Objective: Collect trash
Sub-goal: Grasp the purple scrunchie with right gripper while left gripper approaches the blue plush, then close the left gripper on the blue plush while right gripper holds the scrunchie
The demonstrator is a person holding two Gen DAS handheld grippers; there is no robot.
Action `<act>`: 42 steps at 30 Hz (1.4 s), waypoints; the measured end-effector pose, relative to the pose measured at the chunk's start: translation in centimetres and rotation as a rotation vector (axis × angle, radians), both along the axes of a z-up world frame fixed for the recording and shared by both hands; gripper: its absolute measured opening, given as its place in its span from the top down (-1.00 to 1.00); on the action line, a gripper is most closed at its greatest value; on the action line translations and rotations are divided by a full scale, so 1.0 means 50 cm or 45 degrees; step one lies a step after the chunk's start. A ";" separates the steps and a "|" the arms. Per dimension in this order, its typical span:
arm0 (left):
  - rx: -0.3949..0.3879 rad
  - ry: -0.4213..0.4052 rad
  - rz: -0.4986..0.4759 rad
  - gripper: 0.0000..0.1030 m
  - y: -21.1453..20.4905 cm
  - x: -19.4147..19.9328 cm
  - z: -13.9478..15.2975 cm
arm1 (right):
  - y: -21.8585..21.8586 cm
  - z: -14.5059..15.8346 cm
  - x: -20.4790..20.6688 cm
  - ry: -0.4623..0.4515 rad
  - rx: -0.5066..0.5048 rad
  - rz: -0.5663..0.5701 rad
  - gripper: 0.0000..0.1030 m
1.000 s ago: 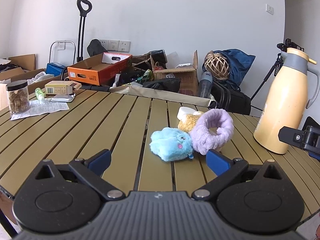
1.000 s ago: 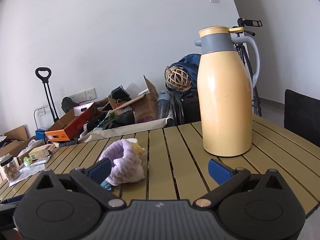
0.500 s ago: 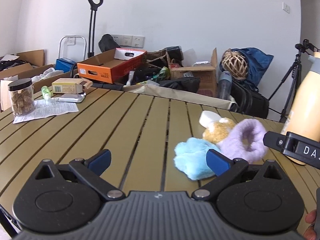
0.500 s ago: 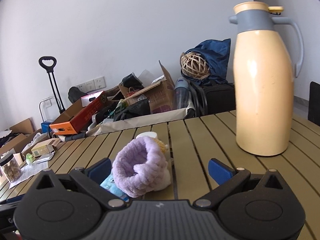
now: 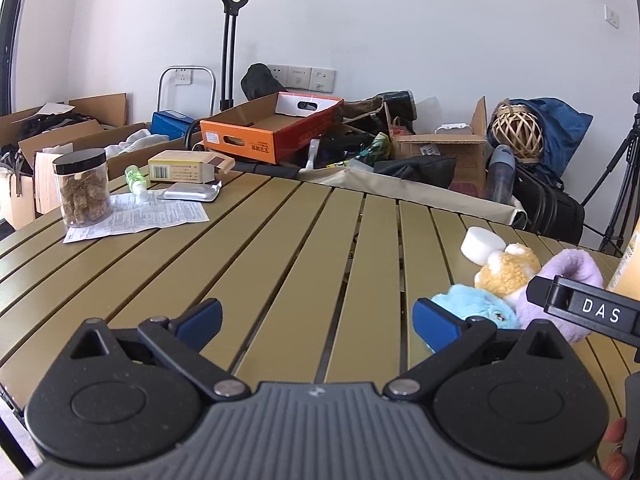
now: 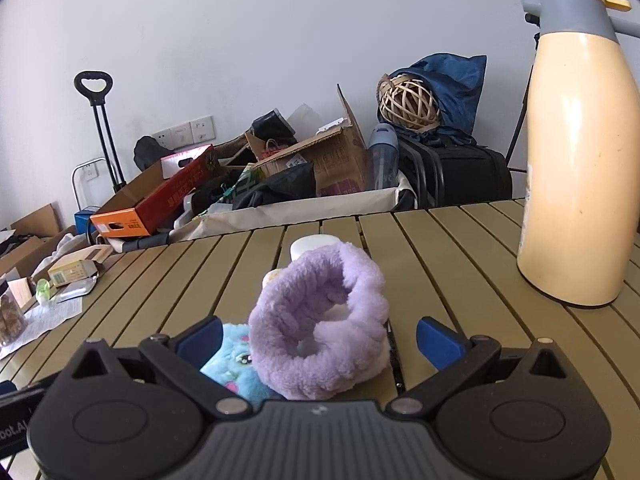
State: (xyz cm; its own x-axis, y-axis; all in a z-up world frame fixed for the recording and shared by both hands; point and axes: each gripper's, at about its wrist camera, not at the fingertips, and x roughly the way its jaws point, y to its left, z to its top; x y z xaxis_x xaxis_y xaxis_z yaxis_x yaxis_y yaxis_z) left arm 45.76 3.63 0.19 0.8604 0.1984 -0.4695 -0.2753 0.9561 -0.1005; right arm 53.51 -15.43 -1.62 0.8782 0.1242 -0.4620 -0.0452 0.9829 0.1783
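Both our grippers are spread wide and hold nothing: the right gripper [image 6: 318,340] frames the purple fluffy band [image 6: 322,322], the left gripper [image 5: 316,318] faces bare slats of the tabletop [image 5: 248,248]. The band lies near the tabletop's right edge, touching a blue plush [image 5: 474,306] and a yellow plush [image 5: 508,266], with a white cap [image 5: 480,244] just behind. We judge it light, soft and squashy (no breakage risk), best pinched across its raised rim. What counts as trash is unclear; the right gripper covers the band's base.
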 end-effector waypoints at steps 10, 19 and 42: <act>0.000 0.005 0.004 -1.00 0.000 0.009 -0.005 | 0.003 -0.019 0.021 0.033 0.059 0.041 -0.43; -0.005 0.007 -0.007 -1.00 -0.011 0.017 -0.007 | -0.026 -0.015 0.014 0.013 0.124 0.042 0.32; -0.012 0.023 -0.158 -1.00 -0.124 0.078 -0.029 | -0.180 0.005 -0.024 -0.083 0.254 -0.108 0.46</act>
